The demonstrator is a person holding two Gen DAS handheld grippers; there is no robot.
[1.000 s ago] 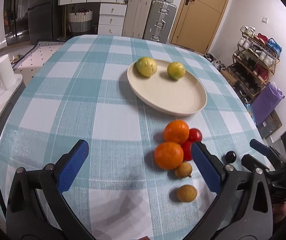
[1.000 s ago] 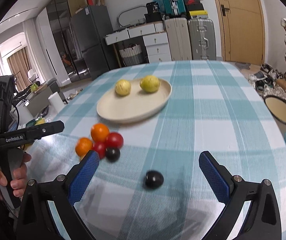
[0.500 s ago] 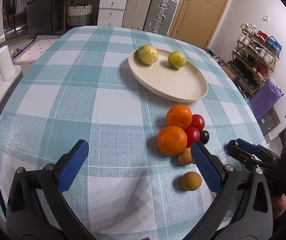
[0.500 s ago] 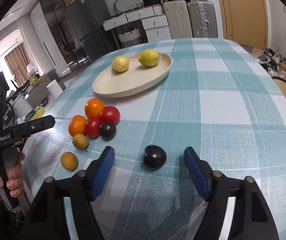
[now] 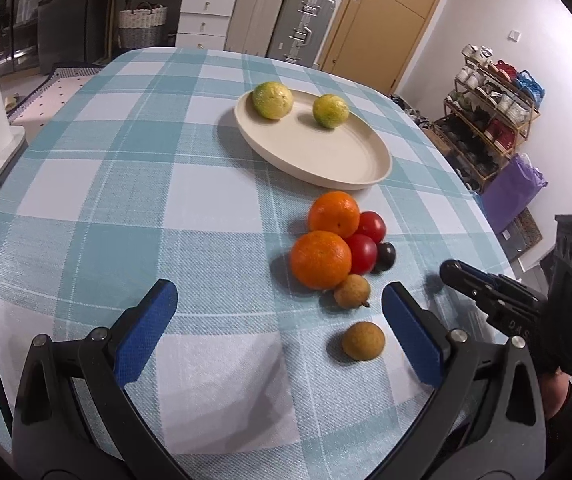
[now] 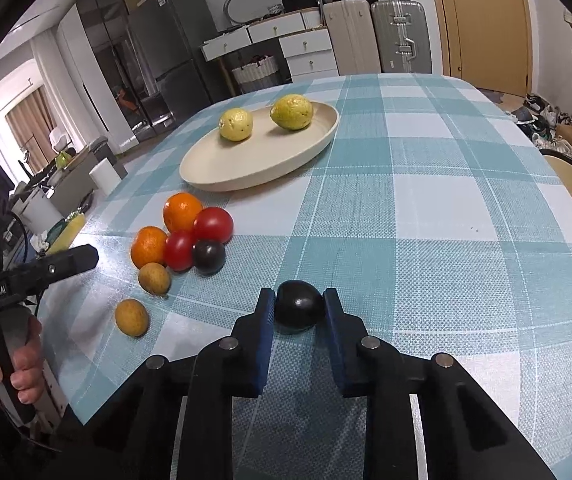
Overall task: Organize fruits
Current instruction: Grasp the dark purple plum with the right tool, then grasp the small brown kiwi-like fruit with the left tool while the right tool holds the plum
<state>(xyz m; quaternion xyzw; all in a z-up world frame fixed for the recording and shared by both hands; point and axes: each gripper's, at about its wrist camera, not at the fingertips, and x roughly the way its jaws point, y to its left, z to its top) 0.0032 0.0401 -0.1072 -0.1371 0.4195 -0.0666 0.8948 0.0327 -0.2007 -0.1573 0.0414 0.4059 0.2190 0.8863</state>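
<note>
A: Item 1, right gripper (image 6: 299, 304)?

B: Fingers pressed against both flanks of 1 dark plum (image 6: 299, 309), which sits on the tablecloth (image 6: 426, 208). Clenched on it, as far as the wrist view shows; whether it is lifted off the cloth yet is hard to tell.

A: Long axis of the plum?

B: Roughly crosswise, running from 1 finger to the other. The grip is on its ends.

A: Item 2, destination?

B: 1 cream plate (image 6: 246, 168), ahead and to the left of the held plum, well apart from it. It holds 2 yellow-green citrus (image 6: 236, 124) (image 6: 291, 112) at its far side; the near half is bare. My judgement: the carry goes forward-left, passing beside the loose cluster.

A: Item 3, the cluster?

B: 2 oranges (image 5: 333, 214) (image 5: 320, 259), 2 red tomatoes (image 5: 372, 226) (image 5: 362, 253), 1 small dark plum (image 5: 386, 255), touching one another, just short of the plate's near rim. 2 brown longans (image 5: 351, 291) (image 5: 363, 340) lie nearer the table edge, the first just beside the cluster, the second apart.

A: Item 4, left gripper (image 5: 278, 312)?

B: Released, jaws wide, nothing between them, hovering over the cloth. It is the nearer tool to the longans, which lie just inside its right finger.

A: Surface and room?

B: Teal-and-white checked woven cloth on a rounded table. Behind: white drawers (image 5: 202, 20), suitcases (image 5: 298, 28), wooden door (image 5: 386, 20), shoe rack (image 5: 490, 120) at right.
</note>
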